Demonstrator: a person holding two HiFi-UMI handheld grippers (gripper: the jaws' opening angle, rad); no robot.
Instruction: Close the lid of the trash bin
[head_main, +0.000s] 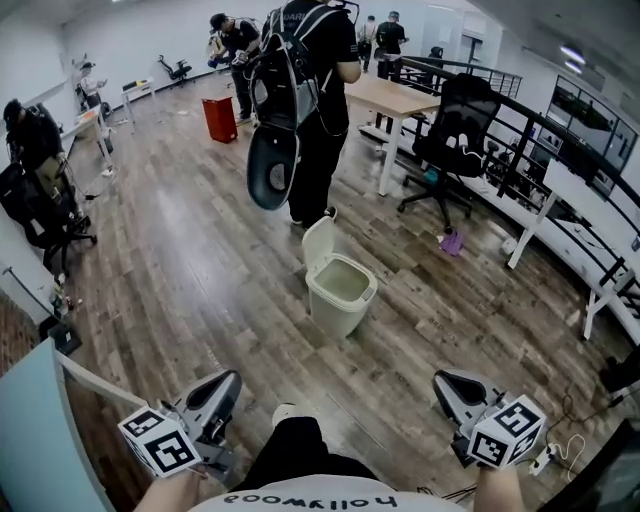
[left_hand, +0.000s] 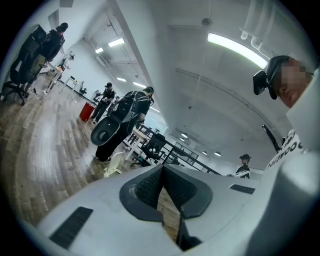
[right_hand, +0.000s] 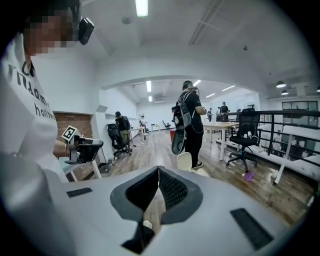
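Closing has not begun: the trash bin (head_main: 335, 315) stands on the wooden floor (head_main: 180, 270) ahead of the person, its lid (head_main: 318, 243) tipped upright at the back and the mouth open. The left gripper (head_main: 222, 392) and right gripper (head_main: 452, 388) are held low on either side of the person's body, well apart from the bin, each with its jaws together and nothing between them. By my reading the whole job is left: reach the bin, catch the raised lid and swing it down onto the rim.
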